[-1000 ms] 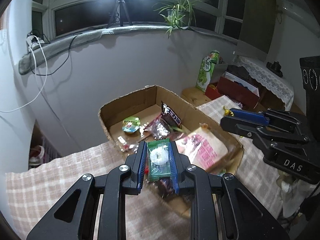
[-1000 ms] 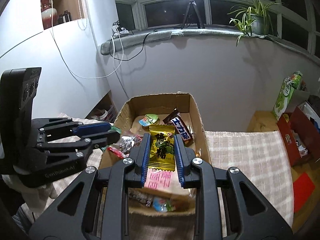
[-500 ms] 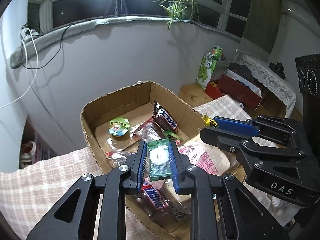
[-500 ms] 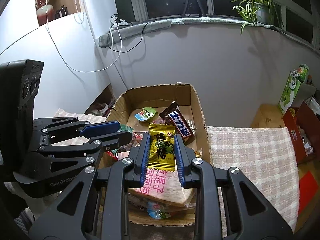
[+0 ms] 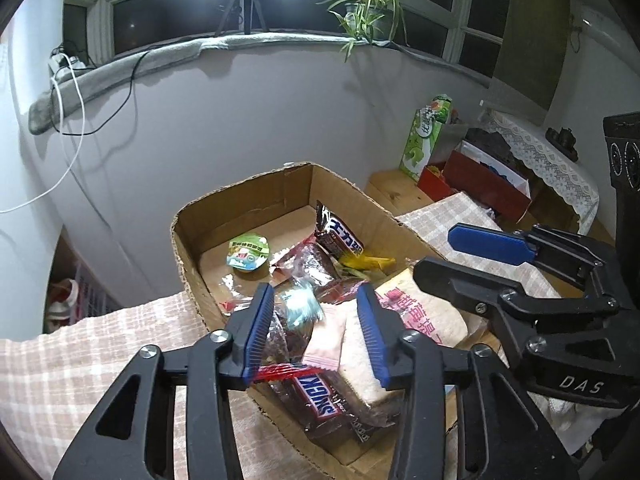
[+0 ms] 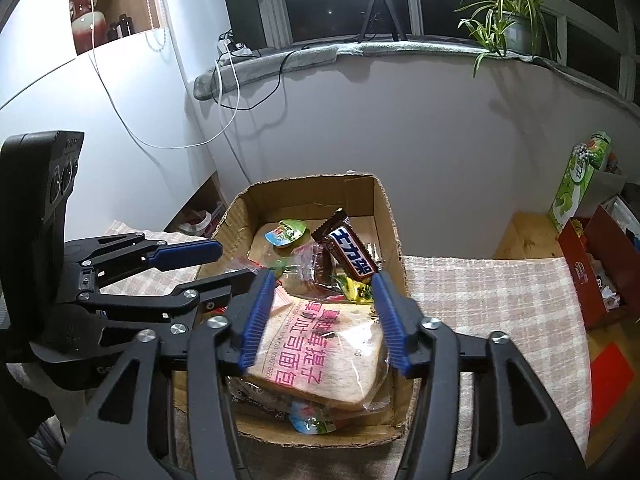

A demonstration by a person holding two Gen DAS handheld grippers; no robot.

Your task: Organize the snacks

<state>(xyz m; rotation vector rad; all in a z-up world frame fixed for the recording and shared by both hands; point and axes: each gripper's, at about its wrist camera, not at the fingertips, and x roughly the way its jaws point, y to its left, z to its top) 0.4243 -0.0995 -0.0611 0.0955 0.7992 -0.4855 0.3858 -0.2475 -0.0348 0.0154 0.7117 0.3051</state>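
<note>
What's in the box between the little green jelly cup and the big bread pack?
In the right wrist view, a clear-wrapped brown cake lies between the jelly cup and the bread pack, all inside the cardboard box.

A curved white wall (image 6: 400,120) runs under dark night windows (image 6: 328,12). On the sill above it stand a tripod (image 6: 378,4) bearing a bright lamp and, to the tripod's right, a potted spider plant (image 6: 508,28). A white cable (image 6: 224,92) hangs left of the tripod.

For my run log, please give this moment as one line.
left hand-held gripper: open | right hand-held gripper: open | both above cardboard box | snacks inside box
</note>
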